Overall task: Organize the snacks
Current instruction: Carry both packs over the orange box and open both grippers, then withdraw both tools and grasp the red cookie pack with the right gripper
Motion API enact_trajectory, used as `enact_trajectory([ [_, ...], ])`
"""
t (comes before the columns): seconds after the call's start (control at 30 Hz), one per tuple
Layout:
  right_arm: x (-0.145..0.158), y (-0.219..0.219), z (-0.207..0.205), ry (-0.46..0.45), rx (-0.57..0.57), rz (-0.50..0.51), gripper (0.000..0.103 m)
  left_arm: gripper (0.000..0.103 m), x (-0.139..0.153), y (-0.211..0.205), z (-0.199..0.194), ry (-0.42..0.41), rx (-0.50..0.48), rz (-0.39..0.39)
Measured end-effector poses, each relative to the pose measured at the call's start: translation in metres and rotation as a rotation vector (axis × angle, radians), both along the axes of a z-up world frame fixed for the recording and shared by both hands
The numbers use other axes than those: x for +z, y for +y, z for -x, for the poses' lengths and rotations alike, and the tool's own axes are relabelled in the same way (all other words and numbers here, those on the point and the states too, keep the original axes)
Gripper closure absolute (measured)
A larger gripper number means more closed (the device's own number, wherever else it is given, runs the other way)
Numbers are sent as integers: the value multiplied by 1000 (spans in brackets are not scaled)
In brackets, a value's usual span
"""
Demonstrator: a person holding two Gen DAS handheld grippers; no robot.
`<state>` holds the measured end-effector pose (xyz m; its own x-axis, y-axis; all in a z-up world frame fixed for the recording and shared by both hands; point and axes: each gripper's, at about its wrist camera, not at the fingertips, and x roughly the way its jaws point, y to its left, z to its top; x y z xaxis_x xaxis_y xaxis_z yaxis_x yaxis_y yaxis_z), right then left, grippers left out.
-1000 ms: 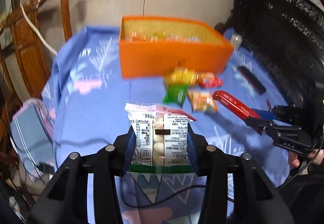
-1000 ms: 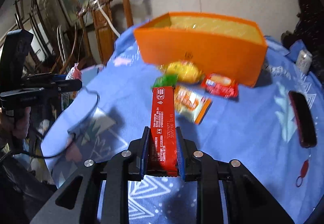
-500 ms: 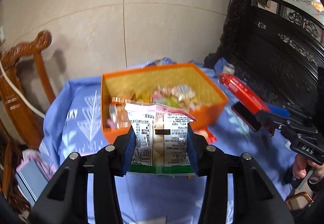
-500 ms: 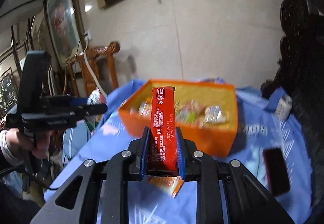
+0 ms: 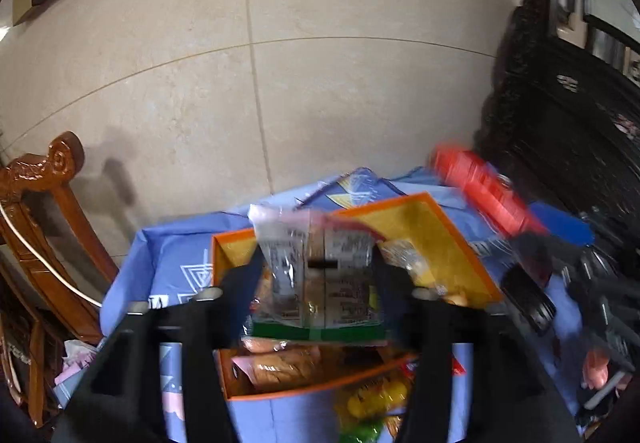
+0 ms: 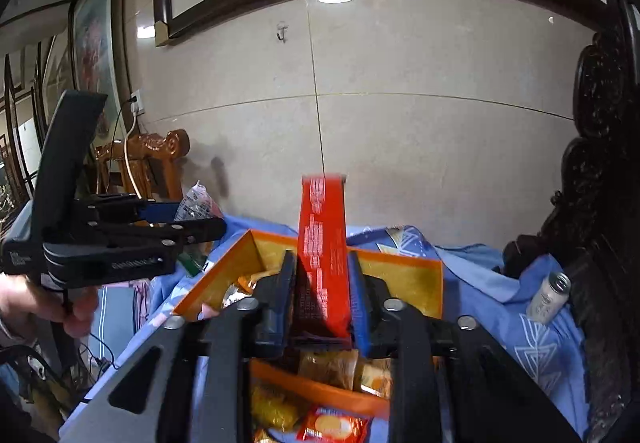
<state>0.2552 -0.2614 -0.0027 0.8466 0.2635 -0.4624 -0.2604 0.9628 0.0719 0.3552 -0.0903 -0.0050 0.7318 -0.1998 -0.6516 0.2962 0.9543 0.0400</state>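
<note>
Snacks are being released over the orange box (image 5: 448,239) by both grippers at once. In the left wrist view, the left gripper (image 5: 318,283) is being opened, and the clear cracker packet (image 5: 316,275) is being seen between its widening jaws, standing upright with its long axis running up the frame; whether the pads are touching it cannot be told through the blur. In the right wrist view, the right gripper (image 6: 320,303) is likewise being opened, and the long red bar (image 6: 322,243) is being seen upright between the jaws, tilted slightly, with a gap showing on the left side.

Directly below and ahead of both tools, the box is being held in view on the blue tablecloth (image 6: 500,283), already partly filled with wrapped snacks. A yellow packet (image 5: 376,399) and a red packet (image 6: 332,429) are being left on the cloth just outside the near wall of the box.

Both items are being judged as poised to drop straight into the box; the left packet is hanging nearer its near edge
</note>
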Motion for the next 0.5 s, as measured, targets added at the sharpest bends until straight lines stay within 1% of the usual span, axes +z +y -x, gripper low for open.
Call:
enact_trajectory([
  [0.03,1,0,1,-14,-28,1,3,4,1,0,-2,-18,43,-13],
  [0.1,2,0,5,-34,-47,-11,3,4,4,2,0,-60,95,-22],
  [0.27,-3,4,13,-17,-39,-9,3,4,1,3,1,-36,78,-33],
  [0.5,-4,12,31,-8,-29,-7,3,4,2,6,25,-35,84,-10],
])
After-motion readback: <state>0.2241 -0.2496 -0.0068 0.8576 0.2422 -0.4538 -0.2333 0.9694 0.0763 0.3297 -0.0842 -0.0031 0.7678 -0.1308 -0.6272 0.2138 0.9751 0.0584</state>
